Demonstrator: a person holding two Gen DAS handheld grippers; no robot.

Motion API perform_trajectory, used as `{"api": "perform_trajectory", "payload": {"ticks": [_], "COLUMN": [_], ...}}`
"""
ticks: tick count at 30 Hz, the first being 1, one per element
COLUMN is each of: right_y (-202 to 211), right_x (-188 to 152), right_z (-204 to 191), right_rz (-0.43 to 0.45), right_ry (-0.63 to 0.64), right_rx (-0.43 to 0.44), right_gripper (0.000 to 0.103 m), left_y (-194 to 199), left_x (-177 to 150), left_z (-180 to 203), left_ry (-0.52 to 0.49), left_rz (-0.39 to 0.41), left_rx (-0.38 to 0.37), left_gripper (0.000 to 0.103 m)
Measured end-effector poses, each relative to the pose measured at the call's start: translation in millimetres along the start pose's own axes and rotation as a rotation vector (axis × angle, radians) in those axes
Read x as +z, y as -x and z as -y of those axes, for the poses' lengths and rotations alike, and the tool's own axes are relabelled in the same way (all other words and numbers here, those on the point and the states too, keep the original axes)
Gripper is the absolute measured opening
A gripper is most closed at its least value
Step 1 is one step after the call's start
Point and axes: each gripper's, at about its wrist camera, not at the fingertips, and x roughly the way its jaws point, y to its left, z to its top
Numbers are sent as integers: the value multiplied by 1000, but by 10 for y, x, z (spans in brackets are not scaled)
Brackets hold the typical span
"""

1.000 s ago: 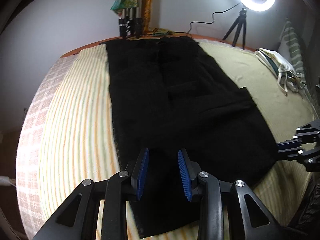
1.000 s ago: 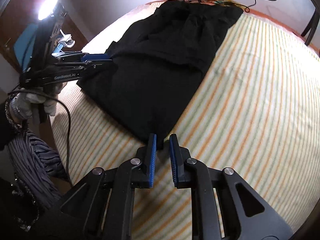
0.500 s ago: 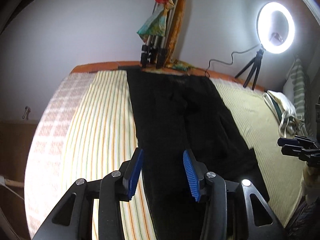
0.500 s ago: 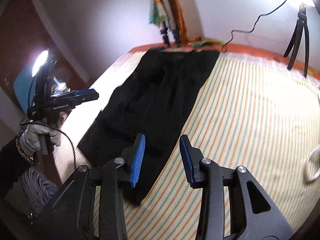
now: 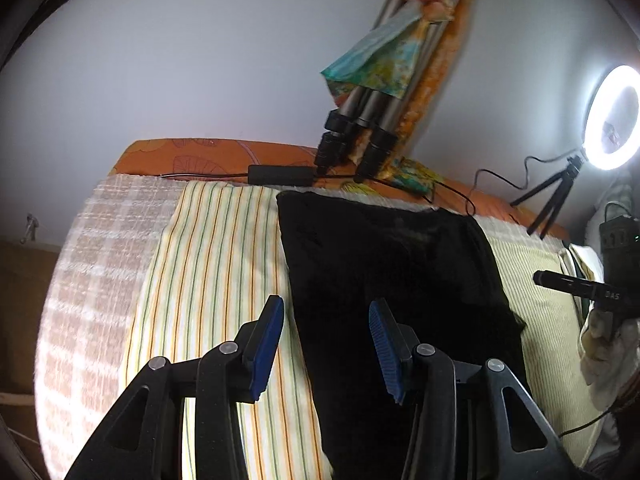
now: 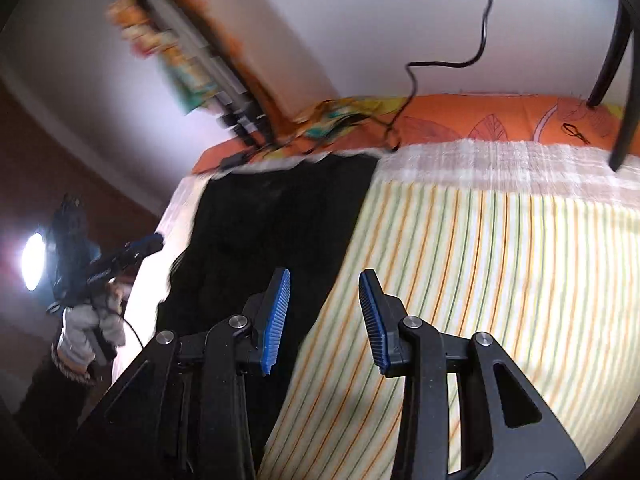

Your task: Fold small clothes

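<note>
Jaws on both tools have just been opening, and where a second ago each sat low at the near hem, the left gripper [image 5: 326, 344] and right gripper [image 6: 322, 322] now hang clear, parted and empty. Black garment [image 5: 384, 276] lies flat on the striped sheet [image 5: 216, 264], reaching its far edge (right view blurred, folds unreadable). Both point steeply downward.

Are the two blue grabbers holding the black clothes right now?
No. The left gripper and right gripper have just opened and hold nothing; the black garment lies flat on the striped sheet.
</note>
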Motion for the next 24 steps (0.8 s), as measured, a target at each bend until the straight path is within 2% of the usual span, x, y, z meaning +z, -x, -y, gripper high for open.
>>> {"api": "perform_trajectory", "payload": {"ticks": [7,13,15,19,21,22,23,24], "right_y": [-456,-664,-721,-779,-827,-849,-876,-882], "right_x": [334,475,500,558,589,603,627,652], "right_z": [251,304,267,208,162,147,122,112], "right_rz": [0,-13,-18,-21,-31,-33,-32,-27], "right_ry": [-60,-58,-42,-15,8,18,33,44], "right_rx": [18,68,69,77,80,74,54,32], "right_gripper": [38,38,38,37,24,19,9,7], "left_y": [-418,-712,-780,-873,-905,-916,-927,-931], "left_x": [304,477,523,602,623,639,653,663], "left_z": [-208,-265,-261,-181,-128,-113,-86,-72], "left_ry": [46,78,92,68,53,44,28,21], "left_rz": [-15,-44,-48,-47,-55,-56,-56,-55], "left_rx": [-4,-54,-72,-69,-67,-65,-59,-57], "left_gripper": [46,43,40,26,19,13,5,3]}}
